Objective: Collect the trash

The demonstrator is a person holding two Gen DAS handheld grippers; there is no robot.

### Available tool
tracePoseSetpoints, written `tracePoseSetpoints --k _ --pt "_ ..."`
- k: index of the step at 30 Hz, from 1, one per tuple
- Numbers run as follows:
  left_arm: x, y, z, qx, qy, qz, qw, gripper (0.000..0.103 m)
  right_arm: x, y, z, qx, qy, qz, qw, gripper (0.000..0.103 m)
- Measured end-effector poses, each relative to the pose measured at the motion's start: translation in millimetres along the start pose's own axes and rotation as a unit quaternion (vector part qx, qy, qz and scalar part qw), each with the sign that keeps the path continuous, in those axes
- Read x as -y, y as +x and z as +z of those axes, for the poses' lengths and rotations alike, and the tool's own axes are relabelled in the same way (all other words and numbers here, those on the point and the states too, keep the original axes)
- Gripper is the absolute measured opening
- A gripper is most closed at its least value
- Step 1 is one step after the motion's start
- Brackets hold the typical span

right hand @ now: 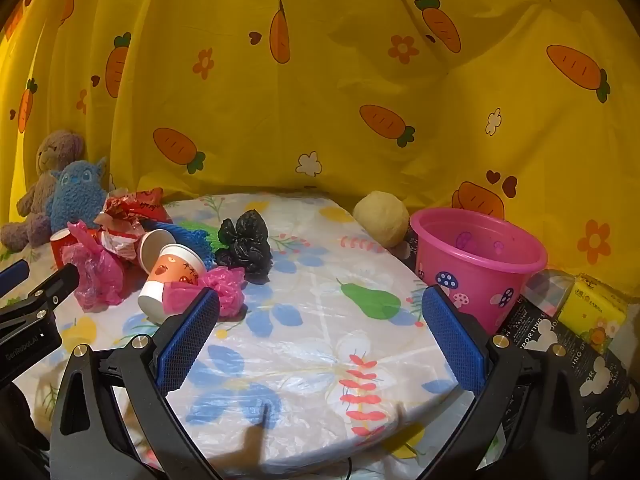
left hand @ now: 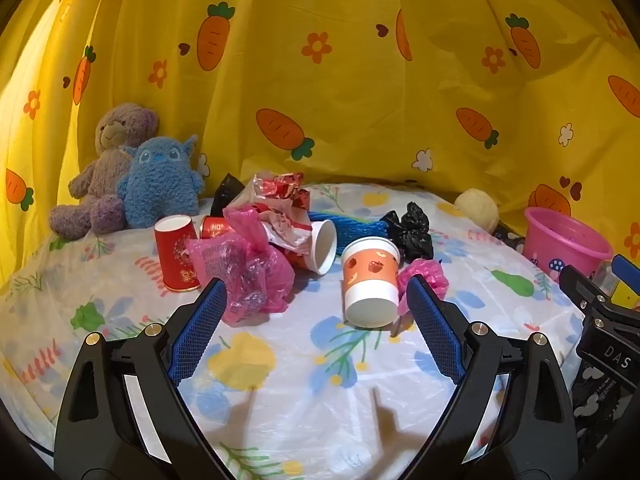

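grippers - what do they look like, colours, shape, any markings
Both match: the left gripper and right gripper have glossy black plastic frames with cutouts, round brass-coloured screw heads, and two fingers faced with blue mesh-textured pads. Seen from the other's camera, the bodies carry white lettering. No sleeves or cables show.

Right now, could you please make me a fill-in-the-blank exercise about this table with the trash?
1. The bucket with mushroom pictures is ____ in colour.
2. The orange apple-print paper cup stands ____ down.
3. The blue plush toy sits beside a ____ bear.
4. Both the left gripper and the right gripper are ____.

Missing words: pink; upside; teddy; open
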State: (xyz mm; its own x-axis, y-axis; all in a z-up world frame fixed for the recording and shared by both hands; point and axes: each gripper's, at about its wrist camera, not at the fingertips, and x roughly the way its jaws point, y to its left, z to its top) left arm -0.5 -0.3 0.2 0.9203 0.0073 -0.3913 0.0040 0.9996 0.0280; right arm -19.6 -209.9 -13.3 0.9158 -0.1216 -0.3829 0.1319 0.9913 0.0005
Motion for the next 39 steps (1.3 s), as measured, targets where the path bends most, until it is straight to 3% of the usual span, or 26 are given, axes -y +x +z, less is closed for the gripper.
tracePoseSetpoints --k 14,39 --pt "9 2 10 -0.006 -0.011 -0.013 0.9998 0.09 2 0 -1 0.001 0.003 0.0 1.0 0.098" --pt "6 3 -1 -0.002 -0.009 -0.025 0.9996 0.09 7 -2 -1 0.005 0.004 0.0 1.0 0.098"
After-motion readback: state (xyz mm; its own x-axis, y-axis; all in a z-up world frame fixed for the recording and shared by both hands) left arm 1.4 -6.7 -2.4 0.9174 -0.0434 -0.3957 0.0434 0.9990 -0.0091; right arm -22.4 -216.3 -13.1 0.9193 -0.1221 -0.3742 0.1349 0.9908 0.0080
